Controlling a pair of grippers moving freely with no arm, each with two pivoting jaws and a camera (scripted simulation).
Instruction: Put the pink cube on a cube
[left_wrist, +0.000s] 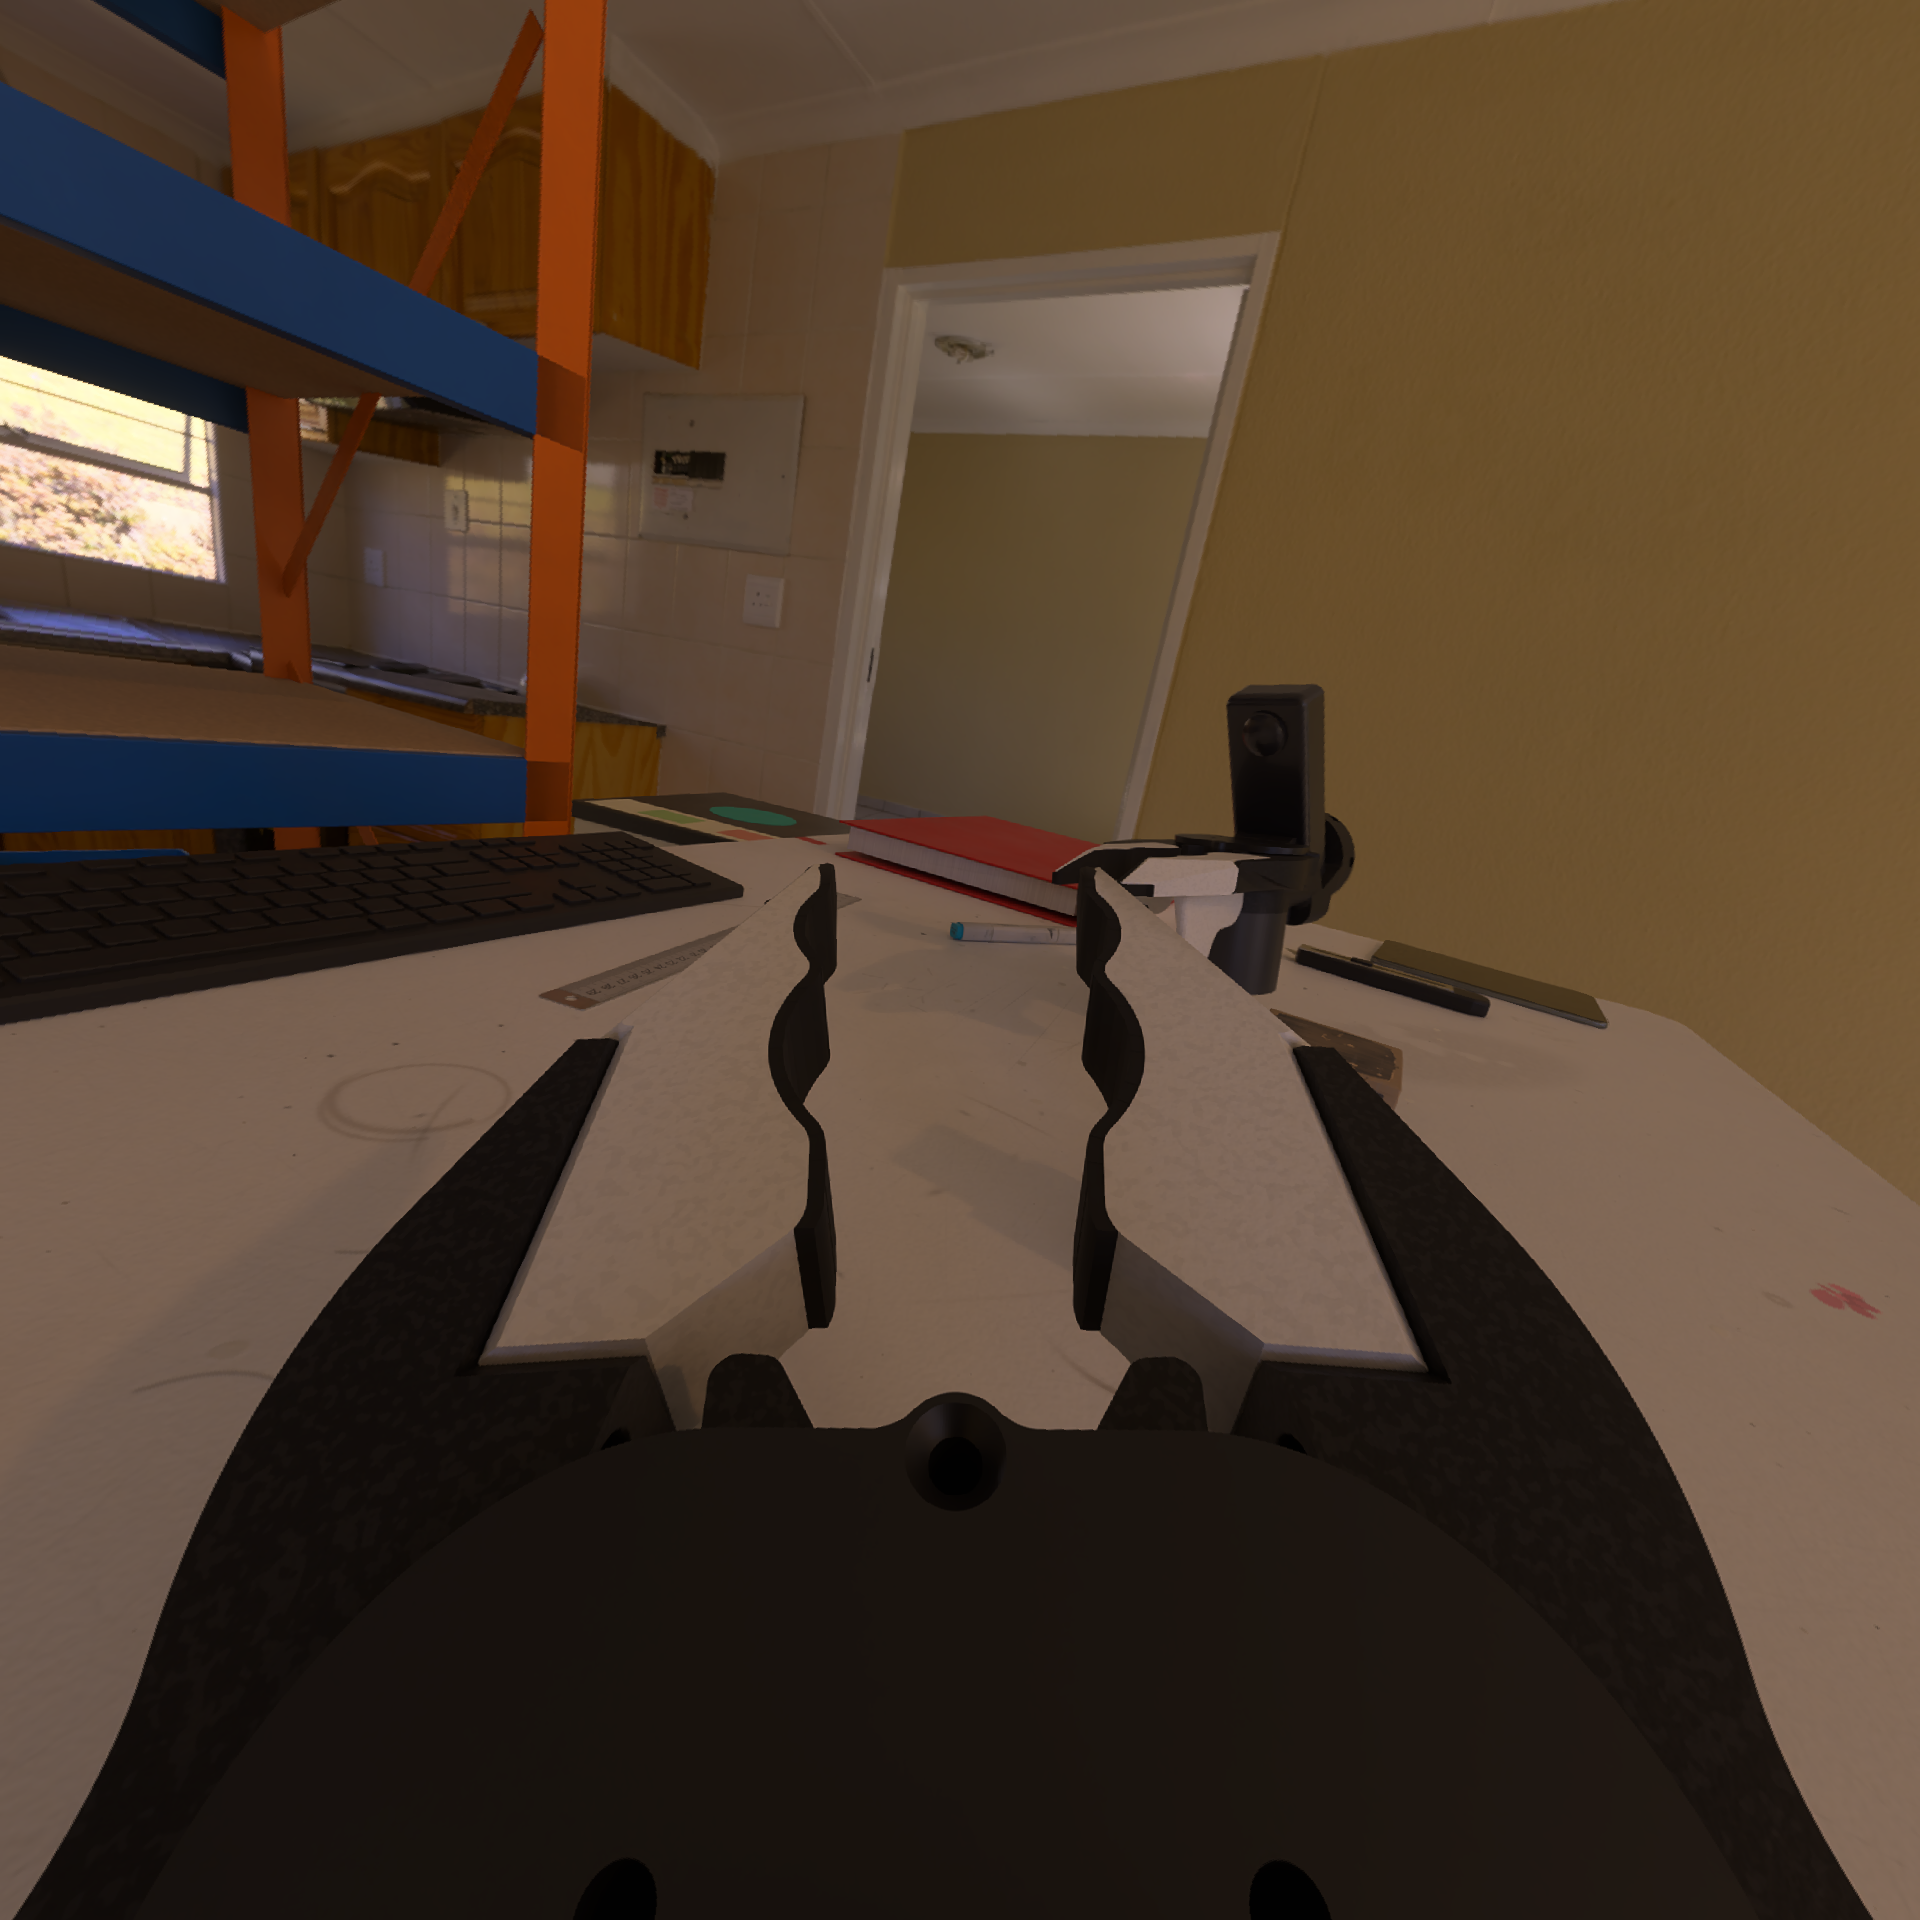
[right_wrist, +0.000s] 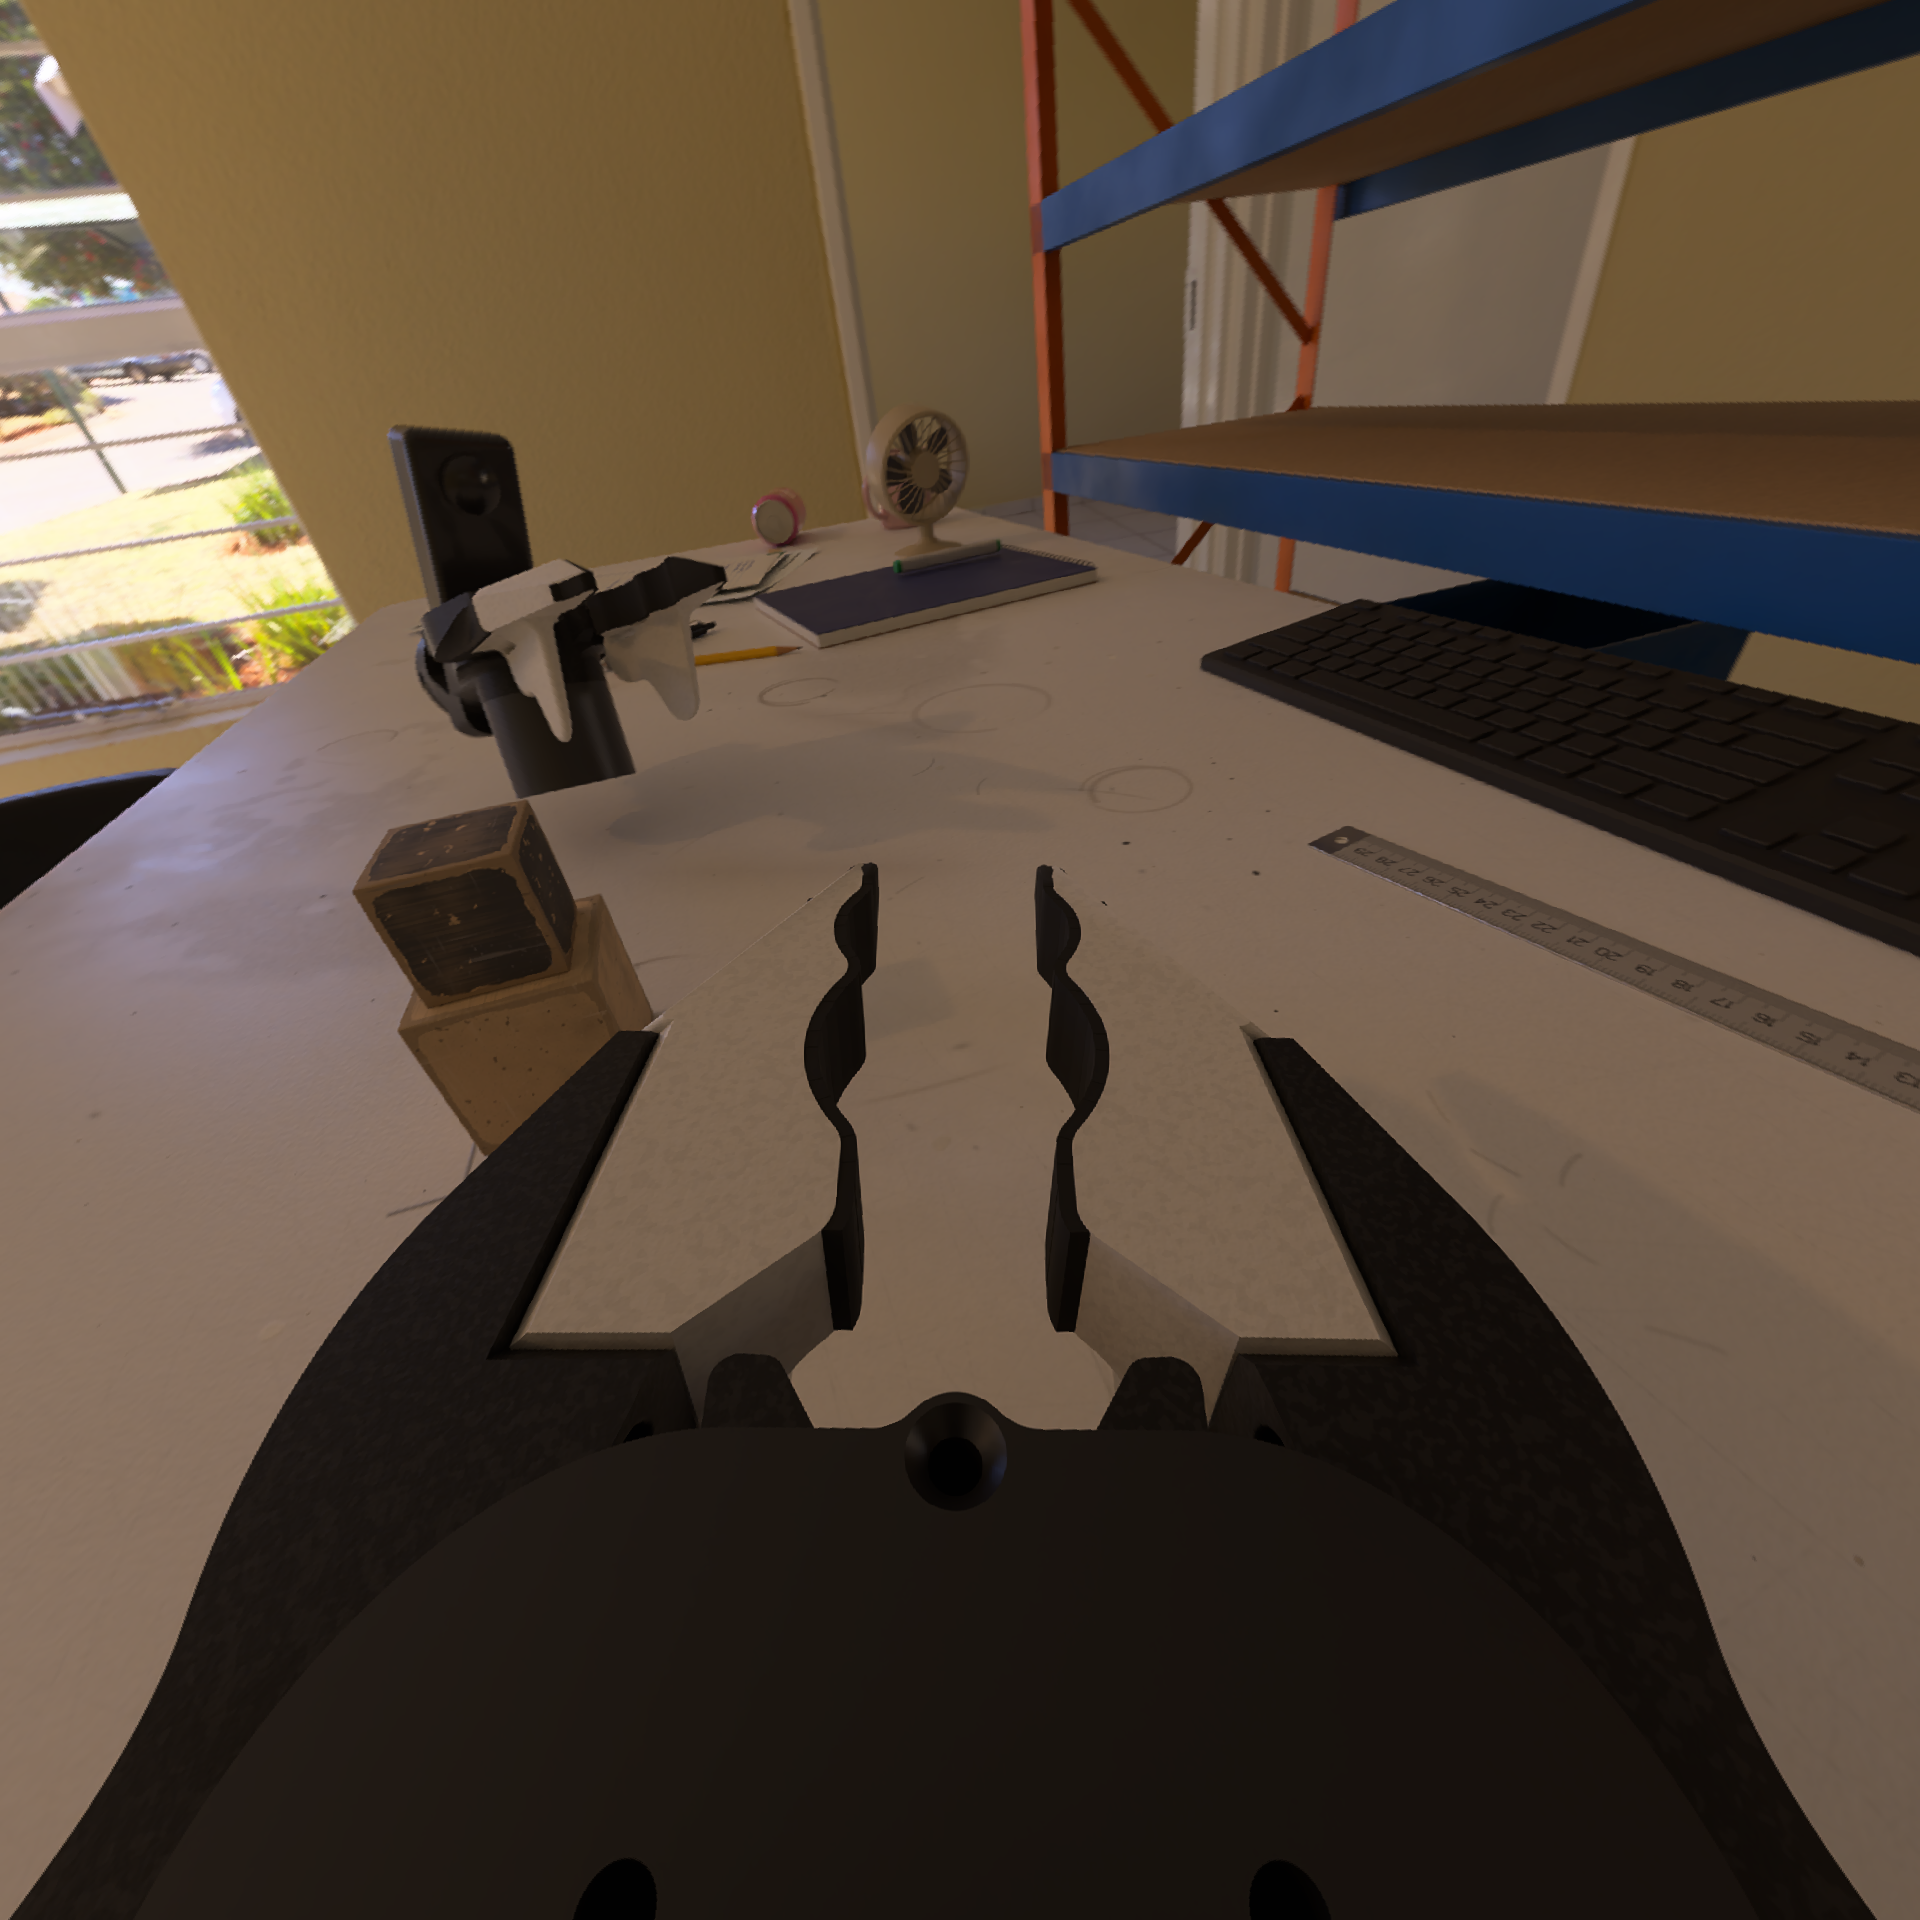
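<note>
In the right wrist view a dark, scuffed cube (right_wrist: 468, 904) sits tilted on top of a tan cube (right_wrist: 520, 1049) on the white table (right_wrist: 1039, 1143). No clearly pink cube shows in either view. My right gripper (right_wrist: 956, 873) is open and empty just right of the stack, and its left arm hides the tan cube's lower corner. It also shows far off in the left wrist view (left_wrist: 1184, 899). My left gripper (left_wrist: 956, 878) is open and empty above bare table. It shows beyond the stack in the right wrist view (right_wrist: 623, 722).
A black keyboard (right_wrist: 1610, 727) and a steel ruler (right_wrist: 1621, 956) lie to the right, under a blue and orange shelf rack (right_wrist: 1455, 488). A notebook (right_wrist: 925, 597), a pencil (right_wrist: 743, 655) and a small fan (right_wrist: 920, 478) sit at the far end. A red book (left_wrist: 977, 847) and a marker (left_wrist: 1003, 932) lie ahead of my left gripper.
</note>
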